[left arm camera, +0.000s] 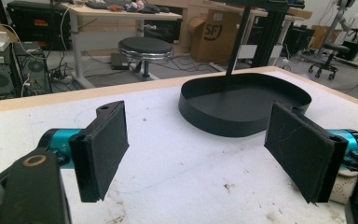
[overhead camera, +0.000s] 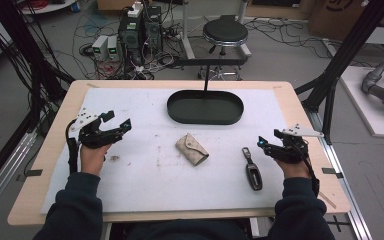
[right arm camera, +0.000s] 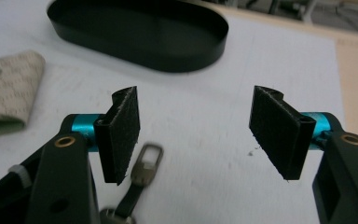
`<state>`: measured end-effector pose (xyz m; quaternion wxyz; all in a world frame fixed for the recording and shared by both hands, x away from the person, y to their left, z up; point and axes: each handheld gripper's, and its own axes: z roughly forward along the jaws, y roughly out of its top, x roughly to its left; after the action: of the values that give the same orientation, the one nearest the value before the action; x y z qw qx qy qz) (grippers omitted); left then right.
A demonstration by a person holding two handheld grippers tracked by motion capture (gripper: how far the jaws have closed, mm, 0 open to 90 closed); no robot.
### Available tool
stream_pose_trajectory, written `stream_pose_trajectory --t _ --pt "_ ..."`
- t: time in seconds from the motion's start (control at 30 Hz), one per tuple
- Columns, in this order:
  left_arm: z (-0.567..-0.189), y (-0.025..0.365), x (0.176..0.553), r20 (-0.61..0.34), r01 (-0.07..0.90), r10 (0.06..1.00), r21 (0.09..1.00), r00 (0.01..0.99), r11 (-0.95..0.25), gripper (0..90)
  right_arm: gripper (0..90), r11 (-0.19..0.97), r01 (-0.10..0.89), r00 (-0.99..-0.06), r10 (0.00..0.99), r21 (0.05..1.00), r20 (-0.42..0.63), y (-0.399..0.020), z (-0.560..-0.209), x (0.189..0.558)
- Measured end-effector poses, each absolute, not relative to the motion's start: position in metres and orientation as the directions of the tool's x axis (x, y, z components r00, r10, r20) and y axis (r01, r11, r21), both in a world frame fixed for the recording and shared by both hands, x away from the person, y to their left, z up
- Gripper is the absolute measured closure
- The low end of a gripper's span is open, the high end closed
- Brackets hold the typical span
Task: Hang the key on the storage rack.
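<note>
The right gripper hovered just right of the car key, jaws apart with nothing between them. The key lay flat on the white mat (right of the beige pouch, near of the black tray). The left gripper sat well apart at the mat's left side, jaws wide, empty.

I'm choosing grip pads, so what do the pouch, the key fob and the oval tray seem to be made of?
The pouch looks like beige printed leather or coated fabric, matte, with a snap flap. The key fob seems to be dark hard plastic with a metal ring end, slightly glossy. The oval tray appears to be thin black metal or plastic, matte; the look leaves that open.
</note>
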<state>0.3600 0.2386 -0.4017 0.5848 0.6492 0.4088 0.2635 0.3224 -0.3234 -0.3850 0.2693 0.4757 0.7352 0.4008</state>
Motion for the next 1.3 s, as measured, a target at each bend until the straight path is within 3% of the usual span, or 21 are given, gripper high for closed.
stream_pose_trajectory --t 0.2,0.8,1.07,1.3 --pt "-0.402 0.237 0.360 -0.133 0.222 0.837 0.975 0.531 0.014 21.3 34.9 0.224 0.541 -0.406 0.914 0.811 0.019 -0.320 -0.402 0.309" --pt "-0.404 0.239 0.362 -0.145 0.233 0.837 0.972 0.528 0.021 21.3 37.6 0.295 0.611 -0.442 0.897 0.734 0.008 -0.296 -0.427 0.316" --pt "-0.404 0.239 0.362 -0.142 0.240 0.835 0.971 0.531 0.013 21.4 37.6 0.357 0.664 -0.464 0.886 0.657 -0.013 -0.288 -0.444 0.328" --pt "-0.405 0.236 0.363 -0.138 0.249 0.833 0.968 0.535 0.001 21.4 57.4 0.358 0.683 -0.460 0.888 0.636 -0.006 -0.290 -0.443 0.333"
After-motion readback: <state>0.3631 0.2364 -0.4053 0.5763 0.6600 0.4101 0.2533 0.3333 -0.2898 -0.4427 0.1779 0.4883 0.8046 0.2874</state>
